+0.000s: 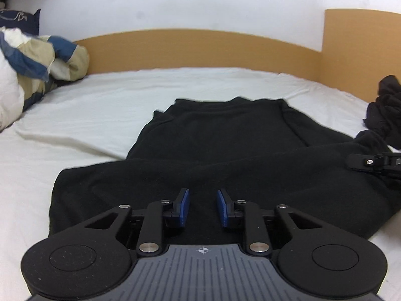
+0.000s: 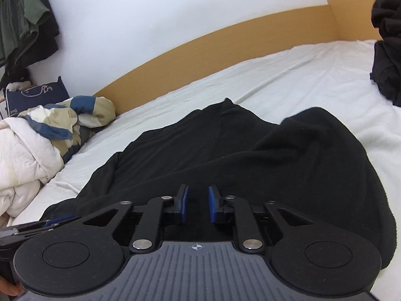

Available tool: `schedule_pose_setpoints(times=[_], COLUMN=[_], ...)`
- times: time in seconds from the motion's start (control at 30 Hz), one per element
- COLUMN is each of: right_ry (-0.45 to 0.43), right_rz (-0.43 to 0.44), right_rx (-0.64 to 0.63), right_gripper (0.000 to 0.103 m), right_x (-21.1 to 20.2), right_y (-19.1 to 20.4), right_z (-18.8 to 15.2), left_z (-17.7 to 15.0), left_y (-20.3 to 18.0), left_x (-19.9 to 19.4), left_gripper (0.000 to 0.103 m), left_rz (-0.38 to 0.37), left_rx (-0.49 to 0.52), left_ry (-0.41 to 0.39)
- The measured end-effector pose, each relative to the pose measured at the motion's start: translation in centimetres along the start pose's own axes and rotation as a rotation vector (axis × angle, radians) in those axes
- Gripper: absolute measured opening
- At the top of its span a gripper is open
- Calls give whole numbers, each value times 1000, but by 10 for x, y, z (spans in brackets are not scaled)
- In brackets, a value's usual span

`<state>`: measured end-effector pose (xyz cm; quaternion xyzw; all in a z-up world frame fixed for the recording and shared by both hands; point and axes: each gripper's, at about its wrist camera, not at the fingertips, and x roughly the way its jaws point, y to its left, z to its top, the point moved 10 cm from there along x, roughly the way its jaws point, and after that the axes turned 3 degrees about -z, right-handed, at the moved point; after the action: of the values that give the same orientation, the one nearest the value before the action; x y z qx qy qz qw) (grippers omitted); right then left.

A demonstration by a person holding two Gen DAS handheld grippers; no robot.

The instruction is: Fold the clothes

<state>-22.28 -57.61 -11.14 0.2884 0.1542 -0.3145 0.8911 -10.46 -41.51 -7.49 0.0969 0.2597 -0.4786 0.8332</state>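
Note:
A black fleece garment (image 1: pixel 213 145) lies spread on the white bed sheet (image 1: pixel 100 105), with a fold running across its near part. My left gripper (image 1: pixel 202 191) hovers low over the garment's near edge, open, and I see only dark fabric below the gap between its blue pads (image 1: pixel 185 205). In the right wrist view the same garment (image 2: pixel 250 145) bunches up on its right side. My right gripper (image 2: pixel 198 187) is open over its near part. Each gripper shows in the other's view: the right gripper (image 1: pixel 371 161) at the garment's right edge, the left gripper (image 2: pixel 37 225) at the lower left.
A rumpled white, beige and blue duvet (image 1: pixel 30 57) lies at the left with a navy pillow (image 2: pixel 37 95) behind it. A wooden headboard (image 1: pixel 200 47) lines the far side. A pile of black clothes (image 1: pixel 386 110) sits at the right. Clothes hang on the wall (image 2: pixel 22 20).

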Motion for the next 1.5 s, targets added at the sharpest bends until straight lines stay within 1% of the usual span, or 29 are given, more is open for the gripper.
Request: schedule_pose_setpoints(times=[0.03,0.1,0.13,0.2,0.23,0.27,0.33,0.37,0.4,0.43,0.5,0.53,0.57,0.63,0.73,0.8,0.97,1.23,1.37,1.5], right_ry=[3,10,7,-38,-61,-77,-114,-143,-175,-204,-209,-197,-150,-65,8,9,6,7,8,9], right_rz=[-1,-2,-17,-125,-164,-164,-173,-210,-237,-226,-141,-103,-79,-69,-90,-119,-182,-211,-246,-258], right_rx=[33,98,127,157,170,185,197,147,94,35,-64,-113,-153,-169,-157,-199,-294,-345,-402,-428], right_gripper=[11,3,2,2,2,2,2,4,6,6,6,6,6,5,6,6,6,6,6,6], right_x=[1,2,2,-4,-8,-12,-19,-25,-31,-36,-36,-33,-23,-4,10,8,7,11,14,16], right_y=[-8,-25,-35,-63,-74,-80,-90,-87,-81,-69,-35,-19,-7,2,2,6,14,15,19,21], right_z=[2,5,7,16,20,23,30,34,37,39,35,31,22,8,0,-1,-6,-10,-12,-13], left_z=[0,1,1,2,2,2,5,8,13,18,21,19,15,5,3,3,2,1,1,0], left_y=[5,18,26,46,56,63,69,68,62,52,30,19,10,3,15,19,8,5,2,-2], left_x=[0,-4,-7,-12,-14,-16,-23,-28,-33,-36,-38,-33,-24,-9,-1,2,3,3,3,4], left_gripper=[22,10,9,9,8,3,3,2,2,3,6,6,7,7,8,8,7,7,7,6], left_rz=[2,48,73,131,153,163,204,223,221,196,139,106,69,16,36,36,93,90,103,120], left_rx=[-6,16,16,6,-5,-22,-24,-16,-2,12,39,48,44,13,-33,-49,41,56,78,106], left_ry=[3,2,-1,-10,-12,-14,-39,-63,-96,-121,-132,-116,-87,-22,-2,4,7,10,11,13])
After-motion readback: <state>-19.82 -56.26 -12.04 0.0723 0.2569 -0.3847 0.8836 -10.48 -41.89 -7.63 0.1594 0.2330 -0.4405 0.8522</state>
